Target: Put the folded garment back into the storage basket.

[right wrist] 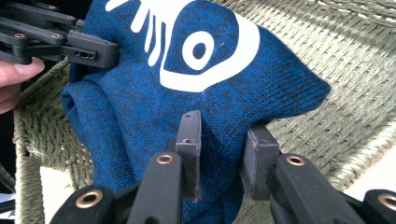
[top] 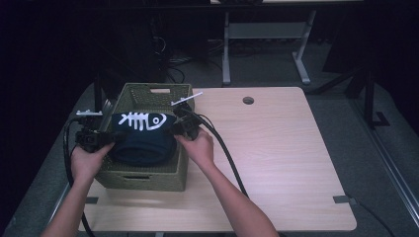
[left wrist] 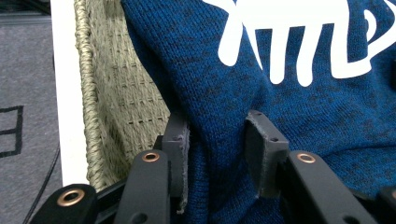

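Sweater point(top: 143, 140) over basket point(top: 148, 177) at table point(top: 276, 148) left; left tool point(top: 106, 139), right tool point(top: 174, 129) at its ends

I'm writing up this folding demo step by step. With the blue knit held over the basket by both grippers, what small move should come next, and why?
Probably lower both hands together so the blue knit garment settles into the woven basket. The left gripper and right gripper each pinch a fold at opposite ends, and the cloth hangs bunched above the basket's opening, so letting go now might leave it draped over the rim.
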Action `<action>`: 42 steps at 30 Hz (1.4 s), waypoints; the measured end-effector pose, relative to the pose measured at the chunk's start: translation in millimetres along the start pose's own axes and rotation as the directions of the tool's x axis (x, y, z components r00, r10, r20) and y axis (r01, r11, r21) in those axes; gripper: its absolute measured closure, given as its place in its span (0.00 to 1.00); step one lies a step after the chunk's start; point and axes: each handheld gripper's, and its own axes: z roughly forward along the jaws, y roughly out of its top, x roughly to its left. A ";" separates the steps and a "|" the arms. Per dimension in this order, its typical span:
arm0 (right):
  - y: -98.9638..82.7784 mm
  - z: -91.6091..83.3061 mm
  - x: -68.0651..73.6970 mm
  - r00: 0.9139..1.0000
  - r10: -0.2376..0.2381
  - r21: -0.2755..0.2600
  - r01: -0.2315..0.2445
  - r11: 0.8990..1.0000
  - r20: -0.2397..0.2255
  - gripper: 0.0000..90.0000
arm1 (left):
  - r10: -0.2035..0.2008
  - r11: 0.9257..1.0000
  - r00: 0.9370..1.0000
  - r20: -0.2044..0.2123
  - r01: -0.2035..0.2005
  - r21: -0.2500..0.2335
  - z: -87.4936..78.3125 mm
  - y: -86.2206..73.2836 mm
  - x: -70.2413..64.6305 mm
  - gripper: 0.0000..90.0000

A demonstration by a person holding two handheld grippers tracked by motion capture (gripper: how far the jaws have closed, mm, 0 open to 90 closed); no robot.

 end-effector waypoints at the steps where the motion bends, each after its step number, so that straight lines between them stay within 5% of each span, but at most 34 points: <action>1: -0.2 -0.2 -0.1 1.000 -0.001 -0.001 0.001 1.000 0.001 0.79 | 0.002 1.000 1.000 -0.001 -0.002 0.004 1.1 0.1 -0.7 0.71; 6: -0.2 -1.3 -0.2 1.000 -0.011 0.009 0.011 1.000 0.020 0.74 | 0.019 1.000 0.997 -0.072 -0.017 0.026 6.4 1.0 -1.9 0.60; 10: 0.1 -2.0 0.5 0.999 -0.019 0.015 0.019 1.000 0.049 0.64 | 0.006 1.000 0.997 -0.080 -0.004 0.017 6.2 1.2 -1.0 0.60; 11: -0.2 -2.9 1.7 0.994 -0.043 0.023 0.041 0.999 0.096 0.59 | 0.011 1.000 0.997 -0.080 -0.010 0.010 5.4 1.4 -0.1 0.60; 15: 0.0 -6.9 1.6 0.992 -0.053 0.021 0.051 0.998 0.116 0.58 | 0.010 1.000 0.997 -0.080 -0.009 0.009 5.2 1.2 -0.2 0.60; 37: -4.2 -41.3 -10.0 1.000 -0.023 -0.049 0.022 0.999 -0.015 0.56 | 0.031 0.997 0.999 -0.018 -0.032 -0.067 -8.5 4.2 -14.3 0.58; 42: -6.7 -50.7 -15.3 1.000 -0.023 -0.054 0.023 0.998 -0.013 0.55 | 0.040 0.995 0.999 0.007 -0.040 -0.088 -10.3 7.6 -25.5 0.56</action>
